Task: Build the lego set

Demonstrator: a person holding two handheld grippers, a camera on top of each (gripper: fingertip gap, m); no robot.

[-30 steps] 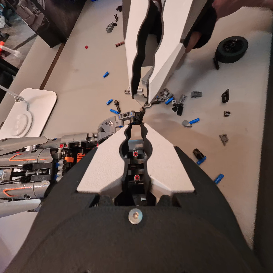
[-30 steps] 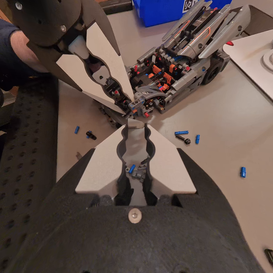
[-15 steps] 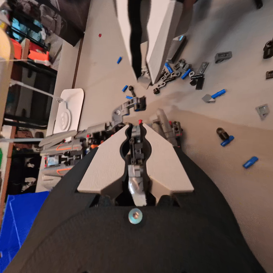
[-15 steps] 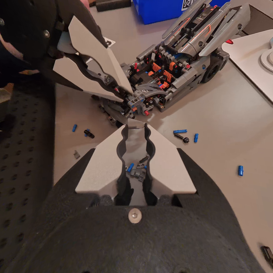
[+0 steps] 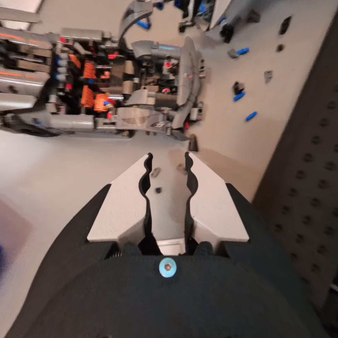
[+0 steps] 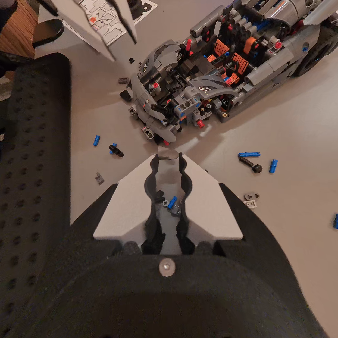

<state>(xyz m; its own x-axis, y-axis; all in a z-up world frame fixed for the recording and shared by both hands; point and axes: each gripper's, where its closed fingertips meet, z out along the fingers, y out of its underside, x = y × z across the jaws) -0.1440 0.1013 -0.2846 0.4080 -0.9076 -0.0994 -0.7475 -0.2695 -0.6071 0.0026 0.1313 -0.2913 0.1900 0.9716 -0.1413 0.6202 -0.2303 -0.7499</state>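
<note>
Left tool (image 5: 167,155): jaws apart, nothing between them, only bare desk (image 5: 54,164) showing through the gap; it sits clear of the lego car (image 5: 113,87), so my read is it's free to go for a part or brace the body; view is motion-blurred, so small details are unclear.

Right tool (image 6: 167,155): jaws nearly together, pinching a small flat grey piece (image 6: 167,155) at the tips; held just short of the car's open front corner, where the grey beam with pin holes (image 6: 188,104) faces it; looks lined up for fitting there, though that's a judgement.

Car rests on the desk, front end toward the right tool, cockpit with orange seats (image 6: 230,54) open on top; nose is unfinished.

Loose blue pins (image 6: 248,154) and a black pin (image 6: 250,164) are scattered near the car, within reach; instruction sheet (image 6: 109,22) lies at the far side.

Risk: the grey piece is thin and held only at the tips; it could twist under push.
</note>
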